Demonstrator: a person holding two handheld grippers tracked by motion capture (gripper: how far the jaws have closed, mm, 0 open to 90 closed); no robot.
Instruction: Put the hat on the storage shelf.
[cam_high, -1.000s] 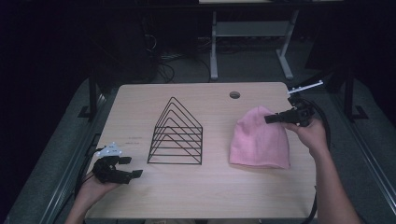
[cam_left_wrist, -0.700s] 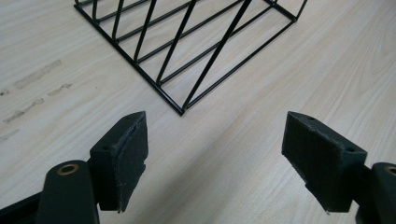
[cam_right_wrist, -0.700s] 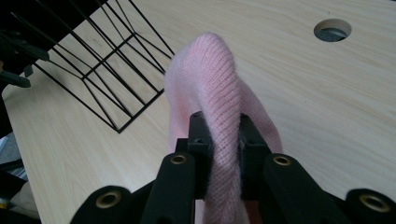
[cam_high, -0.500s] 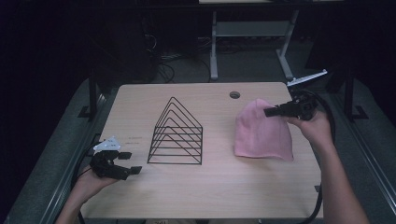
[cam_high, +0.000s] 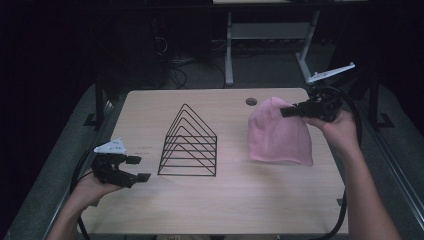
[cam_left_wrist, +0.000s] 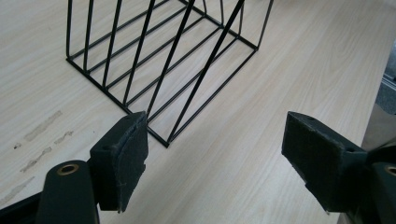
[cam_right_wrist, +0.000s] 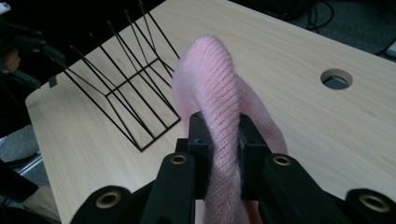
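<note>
Pink hat (cam_high: 278, 135) is pinched by right gripper (cam_high: 290, 112) at table's (cam_high: 235, 200) 2 o'clock. Left gripper (cam_high: 138, 168), jaws spread, is held at rack's (cam_high: 191, 142) 8 o'clock.

Bare forearms, no sleeves. Black left gripper (cam_high: 134, 169), grey three-cornered plate on top, dark padded jaws, brass-ringed screw holes. Black right gripper (cam_high: 286, 112), black trailing cable.
</note>
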